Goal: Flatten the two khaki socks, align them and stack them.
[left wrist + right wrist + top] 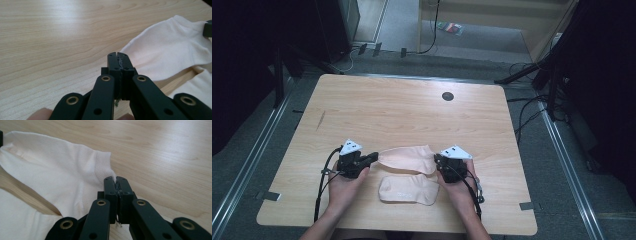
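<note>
A pale cream sock (pixel 407 156) is stretched between my two grippers just above the wooden table (pixel 402 110). My left gripper (pixel 374 158) is shut on its narrow toe end, where the fabric edge (pixel 170 50) runs into the closed jaws of the left gripper (pixel 117 56). My right gripper (pixel 437 160) pinches the ribbed cuff, and the sock (pixel 57 170) spreads away to the left of the right gripper (pixel 115 180). A second matching sock (pixel 408 190) lies flat on the table just nearer the person, between the two hands.
A small black round grommet (pixel 447 96) sits in the tabletop at the far middle. The table's front edge runs close behind the hands. Dark stands and cables (pixel 532 107) ring the table on the floor.
</note>
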{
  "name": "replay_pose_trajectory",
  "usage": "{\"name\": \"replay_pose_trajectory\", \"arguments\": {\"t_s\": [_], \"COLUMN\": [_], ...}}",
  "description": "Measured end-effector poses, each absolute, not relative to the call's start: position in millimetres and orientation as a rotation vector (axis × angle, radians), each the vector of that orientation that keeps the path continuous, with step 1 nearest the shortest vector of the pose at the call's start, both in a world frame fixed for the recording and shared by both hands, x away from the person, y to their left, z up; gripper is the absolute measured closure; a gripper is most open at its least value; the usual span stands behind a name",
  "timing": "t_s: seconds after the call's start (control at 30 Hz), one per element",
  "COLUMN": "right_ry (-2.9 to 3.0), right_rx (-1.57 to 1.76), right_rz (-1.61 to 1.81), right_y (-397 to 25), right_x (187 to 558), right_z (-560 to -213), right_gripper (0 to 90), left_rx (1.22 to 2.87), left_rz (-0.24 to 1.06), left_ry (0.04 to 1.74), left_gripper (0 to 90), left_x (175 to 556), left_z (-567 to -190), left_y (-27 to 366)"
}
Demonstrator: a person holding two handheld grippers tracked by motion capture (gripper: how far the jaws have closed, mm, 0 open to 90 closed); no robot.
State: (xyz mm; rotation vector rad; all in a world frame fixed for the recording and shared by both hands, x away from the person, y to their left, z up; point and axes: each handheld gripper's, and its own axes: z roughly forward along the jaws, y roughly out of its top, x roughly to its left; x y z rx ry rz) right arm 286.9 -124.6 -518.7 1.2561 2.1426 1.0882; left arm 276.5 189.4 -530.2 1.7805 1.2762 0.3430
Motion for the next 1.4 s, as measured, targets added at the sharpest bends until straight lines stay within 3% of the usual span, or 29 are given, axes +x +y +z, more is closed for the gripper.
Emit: {"name": "replay_pose_trajectory", "arguments": {"t_s": [0.67, 1.4], "right_ry": [2.161, 2.239], "right_rx": [1.230, 1.222], "right_rz": [1.157, 1.111], "right_y": [-138, -137], "right_x": [238, 203], "right_z": [-497, -512], "right_gripper": [88.8, 88.7], "left_rx": [1.791, 1.846], "left_rz": [0.257, 0.178], "left_ry": [1.189, 1.210], "left_gripper": [90.0, 90.0], "left_x": [229, 199], "left_z": [-512, -531], "left_y": [196, 195]}}
